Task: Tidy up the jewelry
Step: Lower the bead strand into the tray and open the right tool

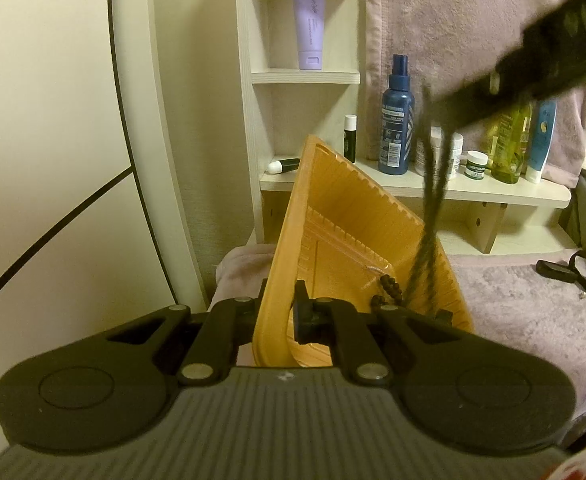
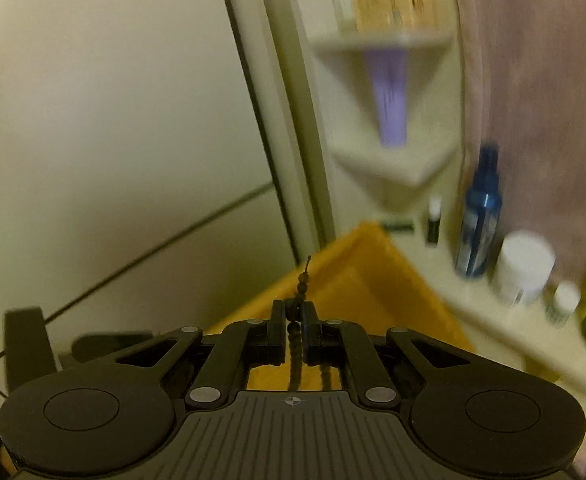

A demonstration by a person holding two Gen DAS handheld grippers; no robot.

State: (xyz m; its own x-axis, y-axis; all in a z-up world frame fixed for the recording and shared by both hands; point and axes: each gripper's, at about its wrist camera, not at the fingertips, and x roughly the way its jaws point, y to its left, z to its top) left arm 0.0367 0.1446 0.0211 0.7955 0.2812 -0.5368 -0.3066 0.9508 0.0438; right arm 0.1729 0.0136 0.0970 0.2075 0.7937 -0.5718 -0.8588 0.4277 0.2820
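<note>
My left gripper (image 1: pixel 281 312) is shut on the rim of an orange plastic tray (image 1: pixel 345 216) and holds it tilted up on edge. A dark beaded necklace (image 1: pixel 429 216) hangs blurred from my right gripper (image 1: pixel 549 52), which crosses the upper right of the left wrist view; its lower beads (image 1: pixel 389 288) lie in the tray's low corner. In the right wrist view my right gripper (image 2: pixel 293 316) is shut on the bead strand (image 2: pixel 295 344), with a short end sticking up above the fingers. The orange tray (image 2: pixel 365 280) lies below it.
A pale shelf unit (image 1: pixel 305 76) holds a lilac tube (image 1: pixel 309 24), a blue spray bottle (image 1: pixel 395 120), white jars, a lip balm and yellow bottles. A pink fuzzy cloth (image 1: pixel 513 292) covers the surface, with a black clip (image 1: pixel 569 270) at right. A curved mirror frame (image 1: pixel 133 120) stands left.
</note>
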